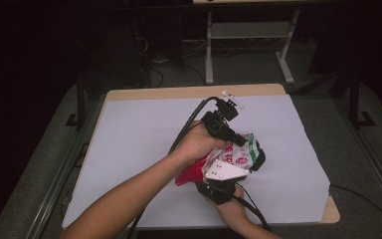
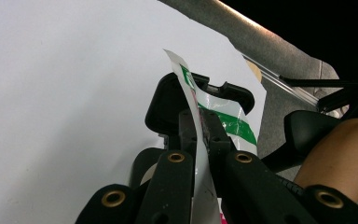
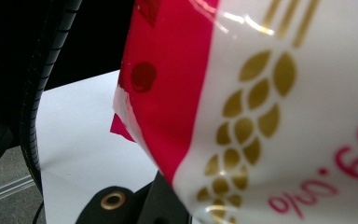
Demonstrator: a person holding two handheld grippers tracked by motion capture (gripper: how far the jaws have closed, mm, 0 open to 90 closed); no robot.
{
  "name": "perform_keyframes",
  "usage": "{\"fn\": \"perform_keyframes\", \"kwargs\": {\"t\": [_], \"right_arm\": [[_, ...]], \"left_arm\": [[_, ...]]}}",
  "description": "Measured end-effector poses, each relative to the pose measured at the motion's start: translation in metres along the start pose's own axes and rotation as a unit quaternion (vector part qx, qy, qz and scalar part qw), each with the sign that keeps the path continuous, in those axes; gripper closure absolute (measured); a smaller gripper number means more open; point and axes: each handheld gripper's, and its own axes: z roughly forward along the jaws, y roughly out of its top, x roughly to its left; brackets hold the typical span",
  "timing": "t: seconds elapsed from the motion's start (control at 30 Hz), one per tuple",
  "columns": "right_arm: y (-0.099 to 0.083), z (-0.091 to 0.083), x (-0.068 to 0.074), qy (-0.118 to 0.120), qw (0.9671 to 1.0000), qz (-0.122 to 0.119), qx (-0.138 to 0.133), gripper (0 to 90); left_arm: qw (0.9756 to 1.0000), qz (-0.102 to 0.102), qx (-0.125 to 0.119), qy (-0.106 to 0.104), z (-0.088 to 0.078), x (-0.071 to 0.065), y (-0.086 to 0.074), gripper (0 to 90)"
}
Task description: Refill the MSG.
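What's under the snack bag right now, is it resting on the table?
The snack bag is pinched by the left gripper and held by the right gripper. Beneath it the white table cover shows; hands and grippers hide whether the bag touches it.

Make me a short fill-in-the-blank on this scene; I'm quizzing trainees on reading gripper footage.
1. Both grippers hold one plastic ____ above the table.
2. The left gripper has its jaws ____ on the packet's thin edge.
3. In the right gripper view, gold ____ ears are printed on the packet.
4. The sheet covering the table is ____.

Missing words: packet; shut; wheat; white
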Motion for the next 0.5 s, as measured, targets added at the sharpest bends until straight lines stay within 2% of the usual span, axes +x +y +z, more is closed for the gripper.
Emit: {"fn": "perform_keyframes", "kwargs": {"t": [0.27,0.5], "right_arm": [[0.0000,0.0005,0.0002,0.002,1.0000,0.002,-0.002,90.0],[0.0004,0.0011,0.0014,0.009,0.9999,0.010,-0.006,90.0]], "left_arm": [[1.0000,-0.003,0.000,0.000,0.0007,0.0002,-0.0003,90.0],[0.9999,0.004,0.008,0.012,-0.0004,-0.0016,0.0004,90.0]]}}
